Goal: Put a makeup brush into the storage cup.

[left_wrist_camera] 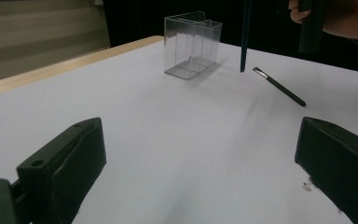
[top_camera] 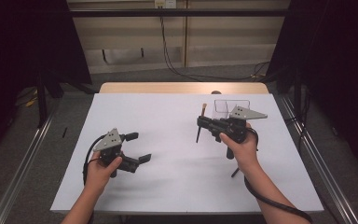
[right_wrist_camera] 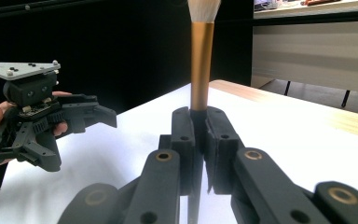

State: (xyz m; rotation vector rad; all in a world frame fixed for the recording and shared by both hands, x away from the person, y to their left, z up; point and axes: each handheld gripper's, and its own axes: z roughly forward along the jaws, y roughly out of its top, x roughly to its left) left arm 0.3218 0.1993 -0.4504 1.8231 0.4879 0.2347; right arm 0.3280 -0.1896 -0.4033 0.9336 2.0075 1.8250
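Between the closed jaws of the right hand-held gripper (right_wrist_camera: pixel 199 154) stands a makeup brush (right_wrist_camera: pixel 200 70), pinched at its thin dark handle. It looks light, stiff and slippery, so holding near the gold ferrule seems best. Left hand-held gripper (top_camera: pixel 137 147) is spread open.

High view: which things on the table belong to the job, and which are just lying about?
In the job:
- makeup brush, upright, clamped in the right hand-held gripper
- clear plastic holder, the likely place for it

Lying about:
- thin dark brush flat on the white table, untouched
- left hand-held gripper, open, holding nothing
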